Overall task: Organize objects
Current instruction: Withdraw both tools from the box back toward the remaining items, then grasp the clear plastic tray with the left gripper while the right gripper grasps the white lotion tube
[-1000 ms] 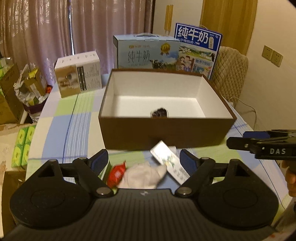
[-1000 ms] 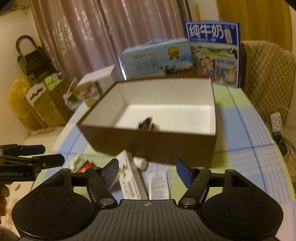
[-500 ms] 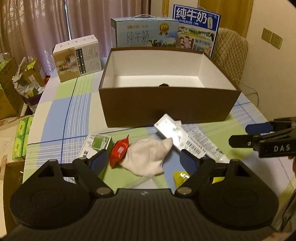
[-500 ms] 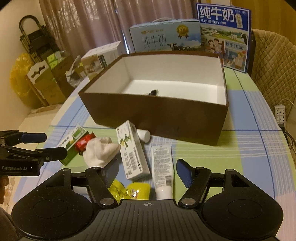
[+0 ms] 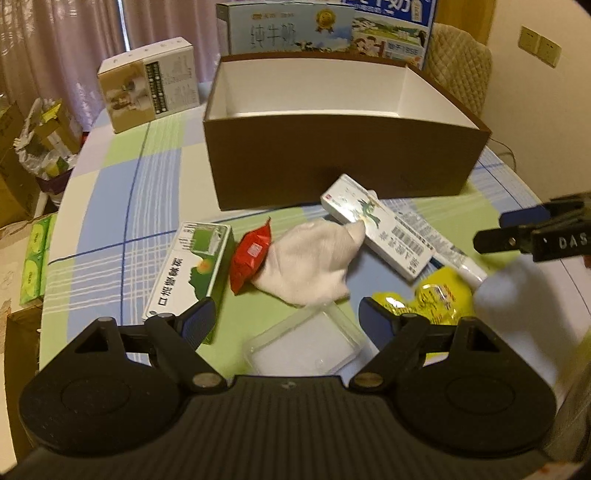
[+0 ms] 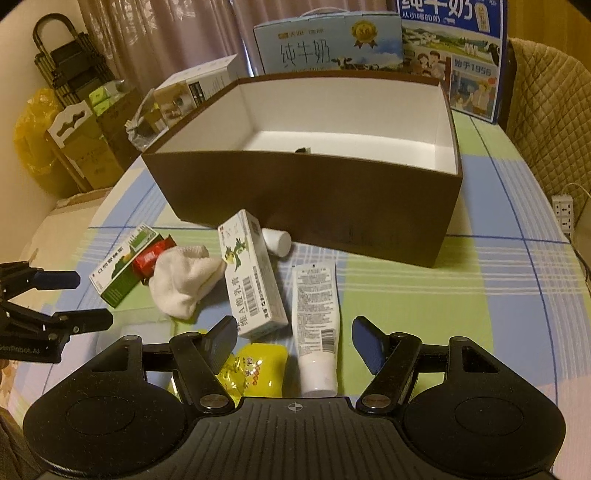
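Observation:
A brown open box (image 5: 343,158) (image 6: 306,192) with a white inside stands mid-table, a small dark item (image 6: 303,150) on its floor. In front of it lie a green-white carton (image 5: 188,271) (image 6: 123,266), a red packet (image 5: 251,256) (image 6: 151,258), a white cloth (image 5: 310,260) (image 6: 184,282), a long white carton (image 5: 376,225) (image 6: 249,273), a white tube (image 6: 316,328), yellow packets (image 5: 439,295) (image 6: 255,365), a clear plastic case (image 5: 303,345) and a small white bottle (image 6: 277,240). My left gripper (image 5: 286,321) hangs open over the clear case. My right gripper (image 6: 293,338) is open above the tube.
Milk cartons (image 5: 291,27) (image 6: 454,55) stand behind the brown box, and a white product box (image 5: 147,83) sits back left. A padded chair (image 6: 550,122) is at the right. Cardboard boxes and bags (image 6: 74,140) crowd the floor left of the checked tablecloth (image 5: 110,206).
Both grippers have pulled back and tilted down from the brown box toward the near table edge. More loose items now show in front of them. Both stayed open and empty.

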Motion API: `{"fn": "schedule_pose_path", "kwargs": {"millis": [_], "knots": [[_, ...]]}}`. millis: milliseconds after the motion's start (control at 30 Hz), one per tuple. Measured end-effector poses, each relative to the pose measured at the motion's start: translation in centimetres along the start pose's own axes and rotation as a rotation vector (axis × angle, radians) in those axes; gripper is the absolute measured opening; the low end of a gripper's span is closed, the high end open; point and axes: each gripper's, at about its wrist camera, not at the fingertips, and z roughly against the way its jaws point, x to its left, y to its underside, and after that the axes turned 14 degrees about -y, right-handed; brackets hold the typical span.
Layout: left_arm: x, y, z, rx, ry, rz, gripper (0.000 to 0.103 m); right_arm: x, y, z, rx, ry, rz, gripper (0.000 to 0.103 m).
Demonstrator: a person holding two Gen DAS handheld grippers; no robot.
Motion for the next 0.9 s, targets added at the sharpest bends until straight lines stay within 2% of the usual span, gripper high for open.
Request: {"fn": "schedule_pose_path", "kwargs": {"millis": [367, 567, 800, 900], "knots": [[-0.7, 1.7, -1.2, 0.017, 0.082, -0.097, 0.08, -1.6, 0.4, -0.9, 0.043, 0.026, -0.027, 0.066], [-1.5, 1.8, -2.1, 0.021, 0.093, -0.143, 0.08, -1.9, 0.6, -1.1, 0.059, 0.023, -0.03, 0.066], [-3.0, 2.0, -4.0, 0.019, 0.068, -0.241, 0.08, -2.0, 0.7, -1.3, 0.07, 0.02, -0.033, 0.066], [-3.3, 2.2, -4.6, 0.044, 0.069, -0.255, 0.08, -2.0, 0.7, -1.4, 0.074, 0.021, -0.031, 0.066]]}}
